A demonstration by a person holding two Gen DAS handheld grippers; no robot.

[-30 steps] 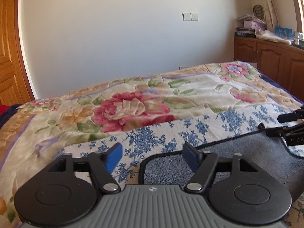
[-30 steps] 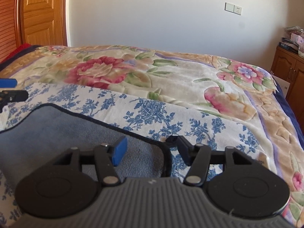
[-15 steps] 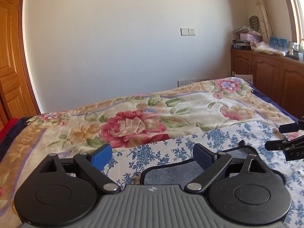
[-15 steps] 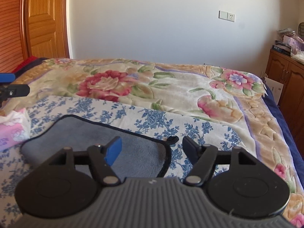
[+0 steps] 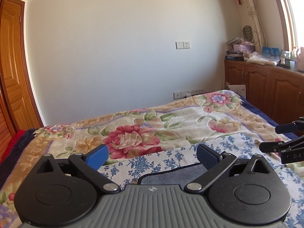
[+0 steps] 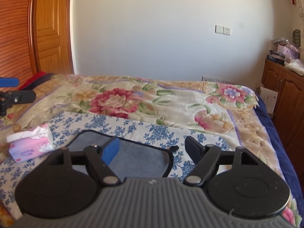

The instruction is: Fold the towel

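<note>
A grey towel (image 6: 138,159) with a dark trim lies flat on a blue-and-white floral cloth (image 6: 157,131) on the bed. In the left wrist view only its near corner (image 5: 171,176) shows. My left gripper (image 5: 152,154) is open and empty, raised above the towel's left end; it also shows at the left edge of the right wrist view (image 6: 11,89). My right gripper (image 6: 152,148) is open and empty, raised above the towel's right end; its fingers show at the right edge of the left wrist view (image 5: 285,136).
A pink tissue pack (image 6: 30,144) lies on the floral cloth left of the towel. A flowered blanket (image 6: 133,98) covers the bed. Wooden cabinets (image 5: 266,93) with clutter stand to the right, wooden doors (image 6: 49,28) to the left.
Both grippers have lifted up and back from the towel, and both have opened wider. The towel lies folded smaller on the cloth, and the tissue pack has come into view.
</note>
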